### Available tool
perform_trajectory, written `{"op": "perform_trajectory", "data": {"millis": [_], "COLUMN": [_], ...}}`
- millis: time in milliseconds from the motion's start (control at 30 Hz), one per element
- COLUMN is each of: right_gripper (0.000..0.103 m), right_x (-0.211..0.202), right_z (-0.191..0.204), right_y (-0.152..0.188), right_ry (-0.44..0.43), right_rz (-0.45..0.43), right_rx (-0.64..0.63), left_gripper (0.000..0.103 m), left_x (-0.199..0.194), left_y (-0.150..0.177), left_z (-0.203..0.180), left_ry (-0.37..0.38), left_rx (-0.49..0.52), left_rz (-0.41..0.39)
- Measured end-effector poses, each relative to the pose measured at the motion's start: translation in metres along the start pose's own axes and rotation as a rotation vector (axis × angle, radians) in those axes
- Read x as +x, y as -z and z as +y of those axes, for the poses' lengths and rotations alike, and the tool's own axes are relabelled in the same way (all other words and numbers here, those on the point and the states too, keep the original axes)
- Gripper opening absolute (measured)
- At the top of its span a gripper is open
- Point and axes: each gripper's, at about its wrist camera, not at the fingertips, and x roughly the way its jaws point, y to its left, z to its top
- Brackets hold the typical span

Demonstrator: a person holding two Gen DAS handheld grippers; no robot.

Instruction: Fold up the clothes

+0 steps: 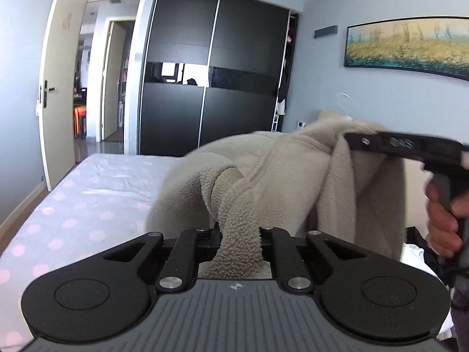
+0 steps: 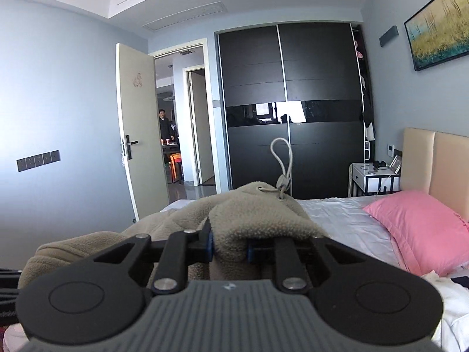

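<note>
Left gripper (image 1: 239, 234) nearest the lens, jaws clamping a strip of nubbly beige fleece; fingertips are hiding under the cloth. Right gripper (image 2: 230, 245) likewise pinching a thick fold of the same fleece garment (image 1: 263, 176), blue pads (image 2: 210, 245) just showing at either side.

One bed (image 1: 88, 193), sheet pale lilac with pink dots, wrinkled; the garment is hanging above it, lifted between the two grippers, its lower part dropping out of sight behind them. One black sliding wardrobe (image 2: 287, 102), two doors, glossy band across the middle. One cream door (image 2: 137, 123) standing open. One padded headboard (image 2: 433, 158), cut off at the frame's edge. One landscape painting (image 1: 410, 44). One pink pillow (image 2: 419, 228). One white nightstand (image 2: 372, 179), items on top too small to make out. One looped drawcord (image 2: 283, 158) is sticking up from the garment. A hand (image 1: 442, 220) is gripping the right gripper's handle, partly cropped. A person (image 2: 165, 127) is standing beyond the doorway.
</note>
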Motion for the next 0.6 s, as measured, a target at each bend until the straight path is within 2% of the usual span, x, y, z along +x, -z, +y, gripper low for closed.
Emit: {"op": "perform_trajectory", "data": {"millis": [100, 200, 300, 400, 467, 600], "right_gripper": [0.022, 0.022, 0.022, 0.022, 0.022, 0.023], "right_x": [-0.006, 0.002, 0.027, 0.047, 0.056, 0.054], "right_z": [-0.001, -0.018, -0.049, -0.083, -0.111, -0.14], "right_y": [0.0, 0.036, 0.097, 0.169, 0.222, 0.298], "right_ry": [-0.011, 0.002, 0.023, 0.085, 0.13, 0.188], "right_rz": [0.018, 0.115, 0.274, 0.441, 0.555, 0.668], "right_rx": [-0.018, -0.038, -0.01, 0.035, 0.087, 0.131], "left_gripper": [0.009, 0.01, 0.01, 0.01, 0.01, 0.01], "left_x": [0.005, 0.02, 0.05, 0.086, 0.107, 0.144], "left_y": [0.016, 0.053, 0.108, 0.158, 0.188, 0.239], "left_z": [-0.025, -0.035, -0.04, -0.047, -0.061, -0.083], "left_ry": [0.014, 0.029, 0.059, 0.127, 0.165, 0.214], "left_rx": [0.021, 0.008, -0.058, -0.157, -0.179, -0.167], "left_rz": [0.03, 0.122, 0.241, 0.353, 0.417, 0.552]}}
